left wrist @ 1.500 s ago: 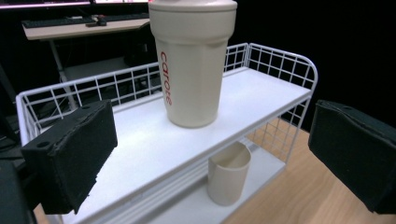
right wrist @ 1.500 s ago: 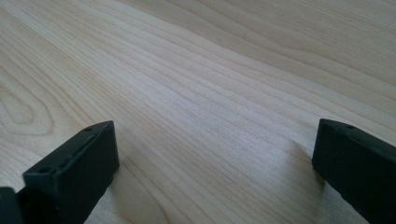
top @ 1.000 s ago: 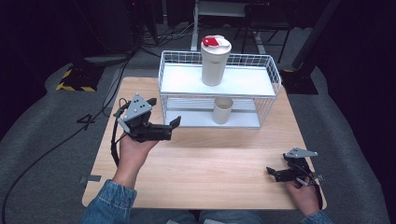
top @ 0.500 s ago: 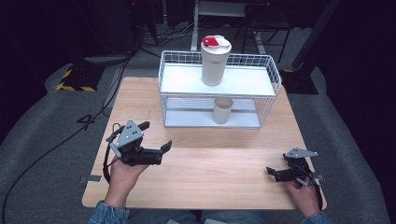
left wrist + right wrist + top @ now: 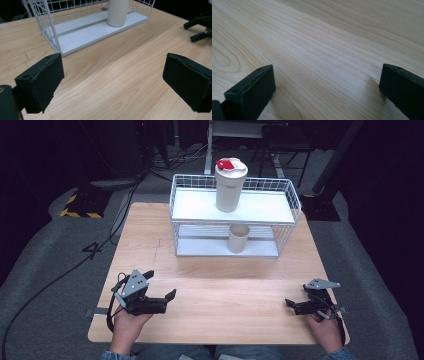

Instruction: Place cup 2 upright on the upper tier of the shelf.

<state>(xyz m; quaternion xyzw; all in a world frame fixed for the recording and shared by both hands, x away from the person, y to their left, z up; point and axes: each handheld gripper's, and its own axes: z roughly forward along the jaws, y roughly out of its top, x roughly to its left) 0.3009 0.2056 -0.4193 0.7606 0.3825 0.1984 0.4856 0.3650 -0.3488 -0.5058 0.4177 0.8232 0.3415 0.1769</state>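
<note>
A white wire rack (image 5: 287,195) with two shelves stands at the far middle of the wooden table (image 5: 225,295). A tall white cup with a red-and-white lid (image 5: 230,182) is on its top shelf. A small beige cup (image 5: 238,238) sits on the bottom shelf, and is also seen as the cup (image 5: 117,12) in the left gripper view. My left gripper (image 5: 160,284) is low at the near left, open, with nothing between its jaws. My right gripper (image 5: 296,300) rests at the near right, open over bare wood; it appears far off as black fingers (image 5: 198,25).
The table's near edge lies just under both hands. A stretch of bare wood (image 5: 230,270) separates the grippers from the rack's front. Grey floor, cables and a yellow-black striped block (image 5: 80,206) surround the table.
My left gripper has pulled back from beside the rack's left front toward the near left edge of the table, still open. The right gripper has stayed put.
</note>
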